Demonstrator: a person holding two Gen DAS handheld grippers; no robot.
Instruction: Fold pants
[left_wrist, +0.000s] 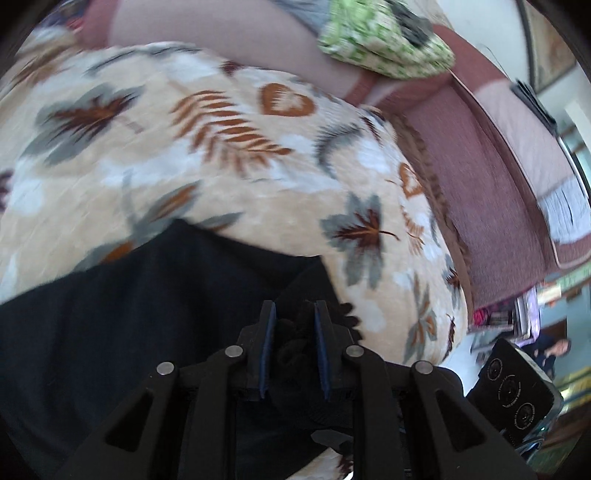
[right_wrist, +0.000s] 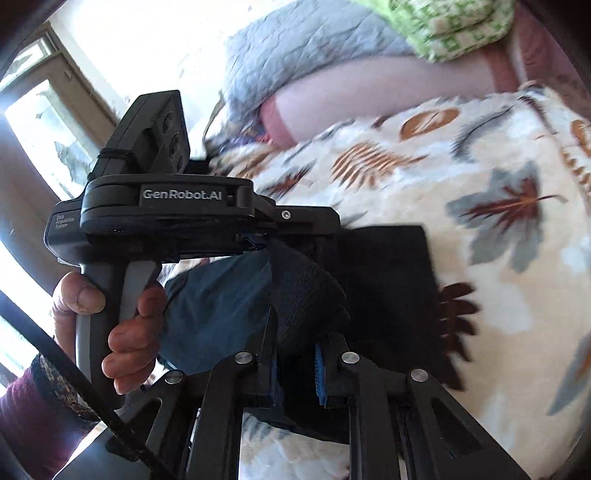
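Left wrist view: the left gripper (left_wrist: 294, 321) is closed on a bunch of the dark pants (left_wrist: 122, 314), which lie on the leaf-print blanket (left_wrist: 229, 147). Right wrist view: the right gripper (right_wrist: 295, 350) also pinches pants (right_wrist: 384, 280) fabric, beside the left gripper (right_wrist: 258, 242) held by a hand (right_wrist: 110, 325).

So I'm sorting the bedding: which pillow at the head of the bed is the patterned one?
The green pillow, printed in green and white; the grey pillow beside it is plain and quilted.

daylight glare from the window (right_wrist: 33, 122), motion blur, fisheye-dark corners.
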